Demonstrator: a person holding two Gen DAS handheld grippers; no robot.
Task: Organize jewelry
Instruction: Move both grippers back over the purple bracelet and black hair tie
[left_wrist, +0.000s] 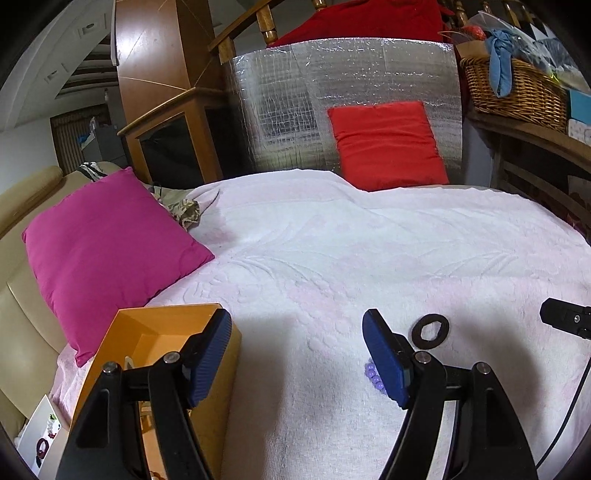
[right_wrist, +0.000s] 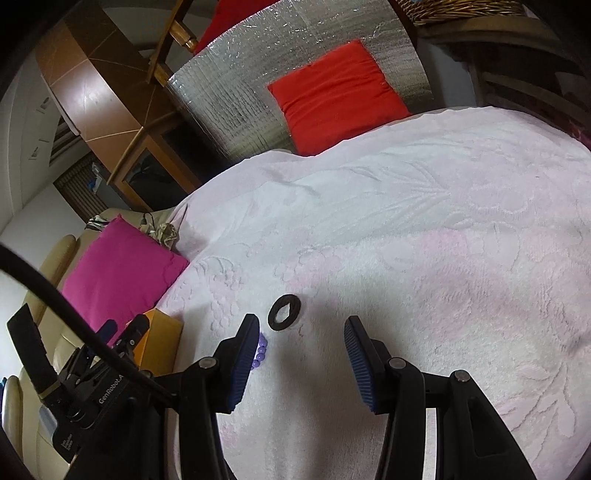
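Your left tongs (left_wrist: 295, 354) stand wide apart with nothing between the pads, and your right tongs (right_wrist: 301, 360) are spread just as wide and hold nothing either. Both hang over the pale pink bedspread (left_wrist: 369, 258).

The left wrist view alone shows you the inside of the orange box (left_wrist: 162, 332), which sits at the left pad of the left tongs; something pale lies in it, but the tong arm covers most of it and you cannot tell what it is. A white card (left_wrist: 40, 439) with small dark and green pieces lies beyond the box at the lower left edge, cut off by the frame.

The right wrist view gives the box only as an orange corner (right_wrist: 162, 343), behind the body of the left tool.

The black ring (right_wrist: 283, 311) lies flat on the bedspread, just ahead of the right tongs and nearer their left pad. In the left view it sits just ahead of the right pad. The purple beads (right_wrist: 258, 354) lie touching or just beside the right tongs' left pad, which hides all but a few, so their full length is unclear in both views.
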